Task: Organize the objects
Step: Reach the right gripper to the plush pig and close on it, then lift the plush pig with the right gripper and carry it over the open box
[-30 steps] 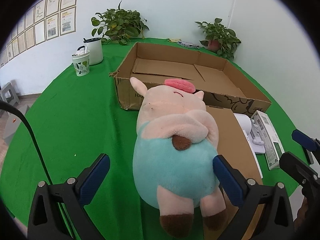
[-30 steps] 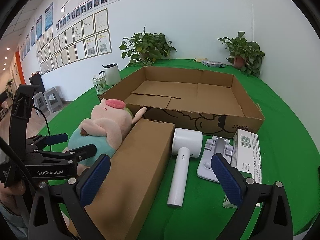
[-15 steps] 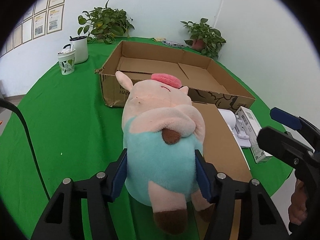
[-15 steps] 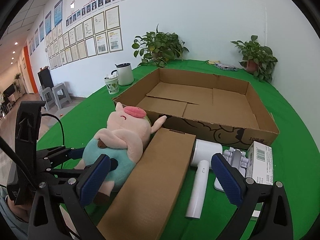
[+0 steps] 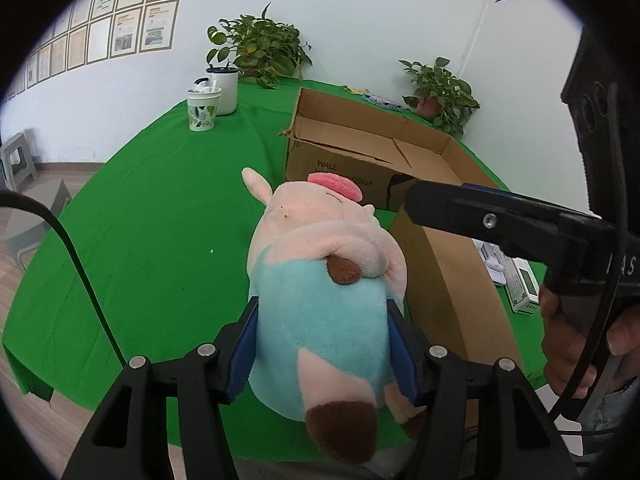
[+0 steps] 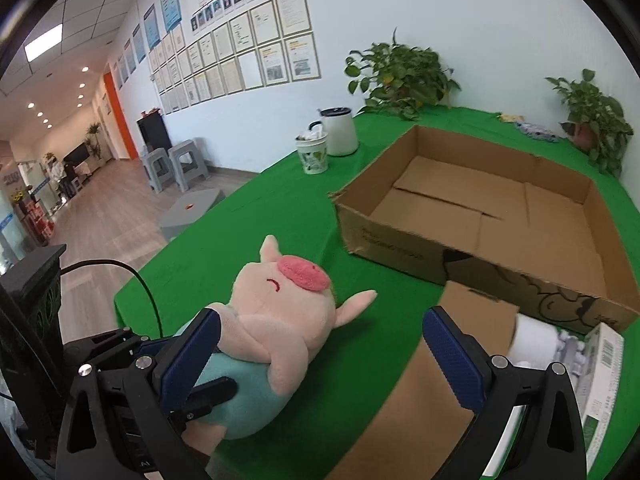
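Blue pads on your left gripper are closing on the toy pig, squeezing its teal belly from both sides. The pig sits near the table edge, beside a long brown box. Your hand holds the right gripper just past it.

From the right gripper, the jaws are wide open and hold nothing. The pig lies on the green cloth, in front of the big open carton.

- One plush pig
- One open cardboard tray, one closed brown box
- Two potted plants
- One leaf-print cup, one white kettle
- Two grippers
- Two grey stools
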`<state>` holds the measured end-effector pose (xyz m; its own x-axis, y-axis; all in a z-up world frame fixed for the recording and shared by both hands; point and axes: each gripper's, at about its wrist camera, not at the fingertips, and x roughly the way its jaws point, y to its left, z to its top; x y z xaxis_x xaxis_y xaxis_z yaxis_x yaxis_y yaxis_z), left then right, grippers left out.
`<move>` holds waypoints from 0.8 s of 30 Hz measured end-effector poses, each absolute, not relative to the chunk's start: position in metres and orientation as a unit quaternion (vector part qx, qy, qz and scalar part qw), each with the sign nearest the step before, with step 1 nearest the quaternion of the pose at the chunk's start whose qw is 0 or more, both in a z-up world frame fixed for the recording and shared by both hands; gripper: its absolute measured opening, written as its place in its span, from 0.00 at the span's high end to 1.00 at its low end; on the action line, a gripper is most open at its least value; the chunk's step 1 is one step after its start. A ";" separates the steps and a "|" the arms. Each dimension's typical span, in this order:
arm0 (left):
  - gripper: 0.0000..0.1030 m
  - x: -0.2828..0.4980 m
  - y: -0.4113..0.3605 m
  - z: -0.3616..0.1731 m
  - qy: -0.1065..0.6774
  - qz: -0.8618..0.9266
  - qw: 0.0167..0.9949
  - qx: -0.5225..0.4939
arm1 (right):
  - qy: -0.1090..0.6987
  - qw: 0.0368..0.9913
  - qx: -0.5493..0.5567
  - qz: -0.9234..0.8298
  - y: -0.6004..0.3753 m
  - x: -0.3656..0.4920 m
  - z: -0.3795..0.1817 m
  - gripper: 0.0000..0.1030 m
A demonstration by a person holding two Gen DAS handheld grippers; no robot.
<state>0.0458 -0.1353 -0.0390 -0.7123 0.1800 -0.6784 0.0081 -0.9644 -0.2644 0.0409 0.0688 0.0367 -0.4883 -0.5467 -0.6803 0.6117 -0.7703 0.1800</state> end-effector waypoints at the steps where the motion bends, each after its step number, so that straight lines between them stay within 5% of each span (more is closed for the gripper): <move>1: 0.45 0.049 -0.137 -0.041 -0.127 0.916 0.045 -0.378 | 0.039 0.345 0.388 -0.854 0.062 0.040 0.033 0.01; 15: 0.45 0.055 -0.136 -0.047 -0.131 0.911 0.036 -0.389 | -0.010 0.378 0.563 -0.735 0.005 0.020 -0.030 0.03; 24: 0.47 0.057 -0.123 -0.043 -0.102 0.913 0.026 -0.394 | -0.022 0.363 0.550 -0.752 0.007 0.023 -0.035 0.19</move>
<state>0.0565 -0.1234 -0.0428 -0.6875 0.1277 -0.7149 0.0334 -0.9778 -0.2069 0.0225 0.0073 -0.0353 -0.1315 -0.5697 -0.8113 0.5221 -0.7355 0.4318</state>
